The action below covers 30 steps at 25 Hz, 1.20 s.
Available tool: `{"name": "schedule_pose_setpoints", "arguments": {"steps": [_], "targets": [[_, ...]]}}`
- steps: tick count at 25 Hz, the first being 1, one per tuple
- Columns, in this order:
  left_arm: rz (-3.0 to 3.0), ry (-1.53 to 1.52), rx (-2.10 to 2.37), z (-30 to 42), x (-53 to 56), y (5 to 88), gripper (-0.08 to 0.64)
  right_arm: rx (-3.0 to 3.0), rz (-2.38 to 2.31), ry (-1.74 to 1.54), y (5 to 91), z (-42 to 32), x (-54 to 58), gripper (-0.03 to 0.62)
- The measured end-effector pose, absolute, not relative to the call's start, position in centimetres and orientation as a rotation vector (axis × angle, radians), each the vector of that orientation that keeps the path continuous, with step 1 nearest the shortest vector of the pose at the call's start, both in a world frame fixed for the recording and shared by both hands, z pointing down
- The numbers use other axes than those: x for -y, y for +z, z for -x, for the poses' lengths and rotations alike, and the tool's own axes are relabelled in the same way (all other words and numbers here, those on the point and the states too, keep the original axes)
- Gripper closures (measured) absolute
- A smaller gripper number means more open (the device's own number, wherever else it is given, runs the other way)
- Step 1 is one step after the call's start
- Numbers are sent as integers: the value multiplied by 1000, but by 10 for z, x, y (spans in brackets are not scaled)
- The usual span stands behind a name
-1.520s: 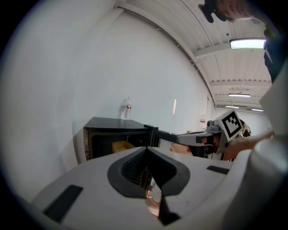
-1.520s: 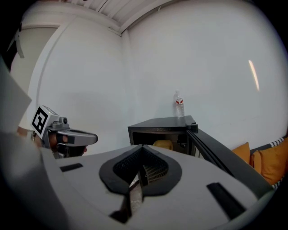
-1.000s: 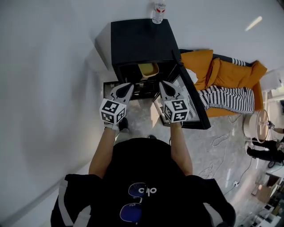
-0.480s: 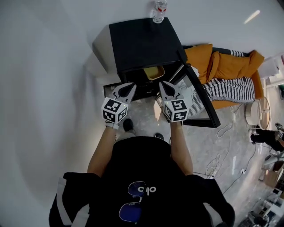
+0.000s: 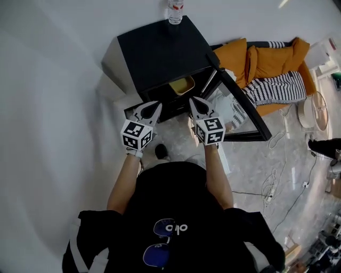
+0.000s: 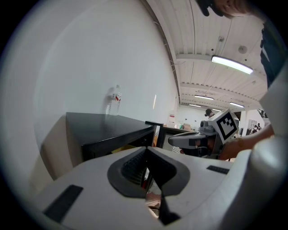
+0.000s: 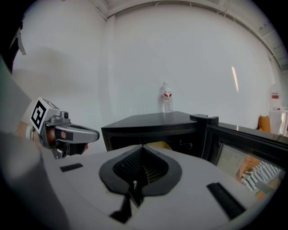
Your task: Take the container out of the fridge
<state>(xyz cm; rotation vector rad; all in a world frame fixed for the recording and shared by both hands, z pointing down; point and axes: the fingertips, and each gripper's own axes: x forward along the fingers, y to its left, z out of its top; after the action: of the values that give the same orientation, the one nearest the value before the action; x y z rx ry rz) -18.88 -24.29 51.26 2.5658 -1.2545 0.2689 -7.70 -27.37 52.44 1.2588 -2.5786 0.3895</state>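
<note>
The black mini fridge (image 5: 160, 50) stands against the white wall, its door (image 5: 242, 109) swung open to the right. On the upper shelf sits a yellow container (image 5: 181, 85), which also peeks out over my jaws in the right gripper view (image 7: 160, 144). My left gripper (image 5: 156, 105) and right gripper (image 5: 194, 99) hover side by side just in front of the open compartment. Both are shut with nothing in them and apart from the container. Each shows in the other's view: the right gripper (image 6: 174, 139), the left gripper (image 7: 93, 133).
A water bottle (image 5: 175, 11) stands on the fridge top at the back. An orange sofa (image 5: 264, 53) with a striped cloth (image 5: 272, 88) sits to the right behind the door. Cables (image 5: 273, 181) lie on the marble floor. A shoe (image 5: 160, 152) is below the grippers.
Both grippers have edged a little closer to the fridge's open front and dipped slightly, still shut. The head view has swung, so the fridge sits further left and turned.
</note>
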Motion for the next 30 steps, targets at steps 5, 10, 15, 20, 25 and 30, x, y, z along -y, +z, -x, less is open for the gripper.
{"name": "schedule_pose_setpoints", "arguments": {"steps": [5,10,15,20,25,30], "targets": [[-2584,278,1213,186,246,520,561,2559,-1302,405,533,71,273,586],[-2588,276,1205,188,248,522,561,2548,-1339,379,548,68,279,586],[-2601,319,1184,185,250,531,561,2554,-1372,376,567,67,285,586],[-2621,353,1130,178,248,542,561,2540,-1379,375,591,68,293,586],[-2630,373,1097,175,248,551,561,2534,-1364,392,607,68,301,543],[-2618,363,1053,172,244,561,561,2568,-1347,466,625,68,309,263]]}}
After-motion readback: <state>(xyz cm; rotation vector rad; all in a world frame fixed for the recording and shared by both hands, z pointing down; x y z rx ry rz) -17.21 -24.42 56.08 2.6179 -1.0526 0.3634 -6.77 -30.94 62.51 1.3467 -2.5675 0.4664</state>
